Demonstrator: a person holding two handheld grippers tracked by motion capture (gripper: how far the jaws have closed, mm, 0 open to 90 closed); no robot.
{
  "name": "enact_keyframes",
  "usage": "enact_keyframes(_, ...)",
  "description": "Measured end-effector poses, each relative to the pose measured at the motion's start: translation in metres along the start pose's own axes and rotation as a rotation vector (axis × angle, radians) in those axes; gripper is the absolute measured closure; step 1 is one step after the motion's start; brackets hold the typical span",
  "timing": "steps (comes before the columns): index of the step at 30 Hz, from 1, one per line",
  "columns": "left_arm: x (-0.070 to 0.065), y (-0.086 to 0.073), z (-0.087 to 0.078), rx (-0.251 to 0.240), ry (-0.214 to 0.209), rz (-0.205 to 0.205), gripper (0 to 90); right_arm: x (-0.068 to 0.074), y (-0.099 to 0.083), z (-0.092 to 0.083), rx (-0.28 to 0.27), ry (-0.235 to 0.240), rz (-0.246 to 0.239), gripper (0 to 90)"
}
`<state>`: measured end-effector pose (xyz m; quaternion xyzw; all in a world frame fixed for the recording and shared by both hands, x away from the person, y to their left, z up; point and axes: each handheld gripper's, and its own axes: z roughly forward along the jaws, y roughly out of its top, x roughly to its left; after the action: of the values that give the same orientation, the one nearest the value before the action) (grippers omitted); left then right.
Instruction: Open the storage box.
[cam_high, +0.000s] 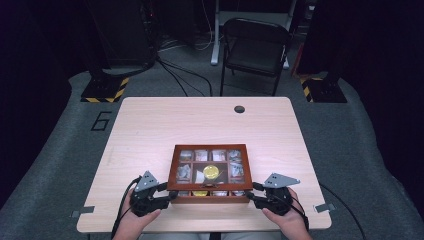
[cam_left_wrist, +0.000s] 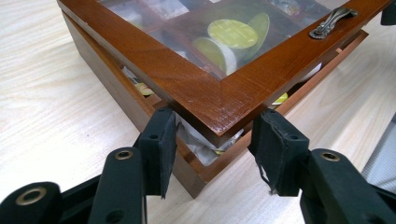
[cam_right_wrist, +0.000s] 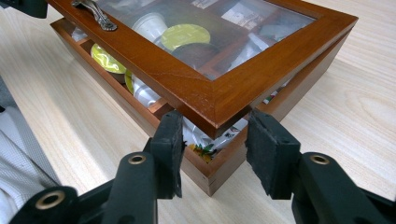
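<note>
Left tongs (cam_left_wrist: 212, 140): jaws clenched on the near left corner of the lid (cam_left_wrist: 224, 98); pads press the two edges that meet at that corner. Right tongs (cam_right_wrist: 215, 140): jaws clenched the same way on the lid's near right corner.

Lid: brown wood frame with glass panes, raised off the box (cam_left_wrist: 116, 93) at its near edge, a gap showing between them; far edge sits low against the box. Metal handle (cam_left_wrist: 332, 21) on the near rail of the lid, midway between the two tongs.

Box: wooden, divided into compartments. Through the glass, yellow-topped round capsules (cam_left_wrist: 232, 33) in the middle compartment; pale wrapped packets in those around it, contents not readable.

Box sits on the light wood surface (cam_high: 150, 125), toward the near edge, roughly centred. Beyond the surface's far edge, a dark folding chair (cam_high: 255, 47) on the grey floor.
</note>
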<state>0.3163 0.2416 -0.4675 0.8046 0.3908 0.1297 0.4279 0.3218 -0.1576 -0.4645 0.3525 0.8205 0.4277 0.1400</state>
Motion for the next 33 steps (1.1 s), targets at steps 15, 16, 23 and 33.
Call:
enact_keyframes(15, 0.001, 0.016, -0.002, -0.041, 0.031, -0.005, 44.1, -0.001, 0.015, -0.005, -0.037, -0.035, -0.001, 50.6)
enact_keyframes(16, 0.001, 0.016, -0.002, -0.041, 0.031, -0.005, 44.0, -0.001, 0.016, -0.005, -0.043, -0.032, -0.002, 50.4)
enact_keyframes(23, 0.005, 0.029, -0.007, -0.053, 0.036, -0.033, 43.4, -0.003, 0.028, -0.009, -0.060, -0.043, 0.000, 49.9)
enact_keyframes(33, 0.013, 0.055, -0.015, -0.084, 0.037, -0.028, 42.3, -0.013, 0.053, -0.015, -0.069, -0.030, 0.018, 49.9)
